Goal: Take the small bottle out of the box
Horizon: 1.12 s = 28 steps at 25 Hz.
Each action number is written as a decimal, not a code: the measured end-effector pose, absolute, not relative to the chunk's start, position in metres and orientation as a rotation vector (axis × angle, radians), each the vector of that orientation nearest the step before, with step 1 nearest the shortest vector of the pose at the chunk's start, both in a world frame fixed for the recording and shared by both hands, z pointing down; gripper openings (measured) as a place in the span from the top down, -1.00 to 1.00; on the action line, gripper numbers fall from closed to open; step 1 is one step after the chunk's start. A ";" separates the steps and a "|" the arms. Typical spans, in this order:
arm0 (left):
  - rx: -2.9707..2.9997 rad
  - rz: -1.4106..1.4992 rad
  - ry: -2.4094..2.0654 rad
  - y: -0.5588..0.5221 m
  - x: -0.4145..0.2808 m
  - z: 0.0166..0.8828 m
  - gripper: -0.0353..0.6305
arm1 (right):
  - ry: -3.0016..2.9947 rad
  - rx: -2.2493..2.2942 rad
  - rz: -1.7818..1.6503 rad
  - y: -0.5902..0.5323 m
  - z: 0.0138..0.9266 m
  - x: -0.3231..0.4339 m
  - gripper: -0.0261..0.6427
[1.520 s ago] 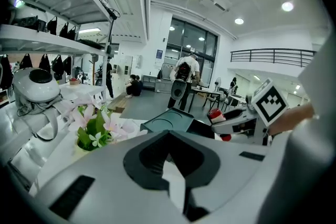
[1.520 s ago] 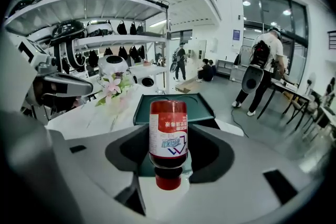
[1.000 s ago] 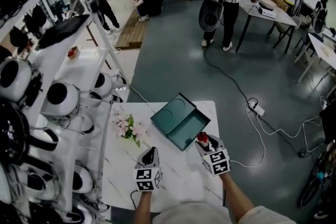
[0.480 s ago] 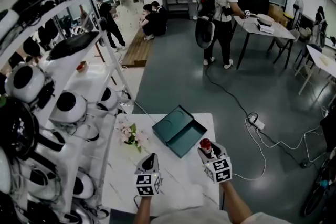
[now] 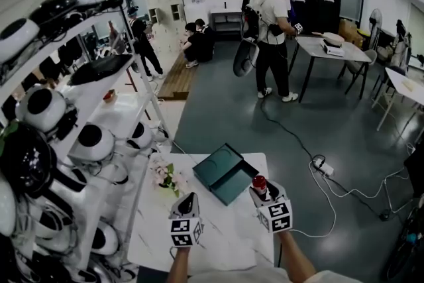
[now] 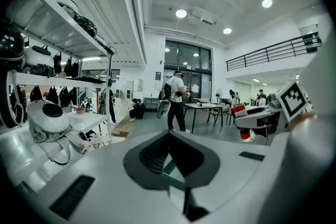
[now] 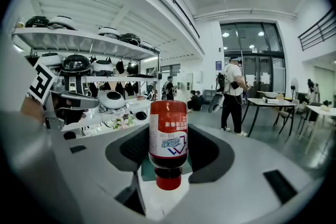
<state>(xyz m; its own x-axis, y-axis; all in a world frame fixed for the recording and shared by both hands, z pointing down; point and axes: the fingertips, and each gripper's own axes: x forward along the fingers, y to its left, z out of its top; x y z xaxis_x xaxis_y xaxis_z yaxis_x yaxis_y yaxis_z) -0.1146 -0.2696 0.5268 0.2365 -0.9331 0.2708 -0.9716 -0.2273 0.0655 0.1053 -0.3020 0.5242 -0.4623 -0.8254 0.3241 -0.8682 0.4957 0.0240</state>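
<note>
The small bottle, dark red with a red cap and a white label, is pinched cap-down between the jaws of my right gripper. In the head view the bottle sticks up from the right gripper, just off the near right corner of the open teal box on the white marble table. My left gripper hovers over the table to the left of it. Its jaws are together with nothing in them.
A bunch of pale flowers lies left of the box. A white rack of helmets runs along the left side. A power strip and cables lie on the grey floor to the right. A person stands far back by a table.
The head view has tilted up, showing more of the room. Both grippers stay at about the same place over the table, and the bottle stays in the right one.
</note>
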 end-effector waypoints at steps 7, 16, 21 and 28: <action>2.310 0.235 -1.831 -0.265 -0.115 0.511 0.84 | -2.471 1.446 0.179 -0.295 0.512 0.106 0.22; 2.321 0.211 -1.850 -0.258 -0.109 0.502 0.84 | -2.477 1.468 0.157 -0.285 0.503 0.117 0.22; 2.324 0.211 -1.845 -0.256 -0.106 0.501 0.84 | -2.482 1.467 0.151 -0.283 0.502 0.116 0.22; 2.324 0.209 -1.856 -0.253 -0.107 0.498 0.84 | -2.480 1.452 0.136 -0.281 0.497 0.115 0.22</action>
<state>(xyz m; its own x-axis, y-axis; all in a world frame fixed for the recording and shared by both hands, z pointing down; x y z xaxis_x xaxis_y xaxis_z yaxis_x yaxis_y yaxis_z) -0.1067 -0.2528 0.4977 0.2201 -0.9532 0.2073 -0.9754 -0.2172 0.0371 0.1151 -0.2810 0.4972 -0.4645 -0.8428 0.2719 -0.8674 0.4949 0.0520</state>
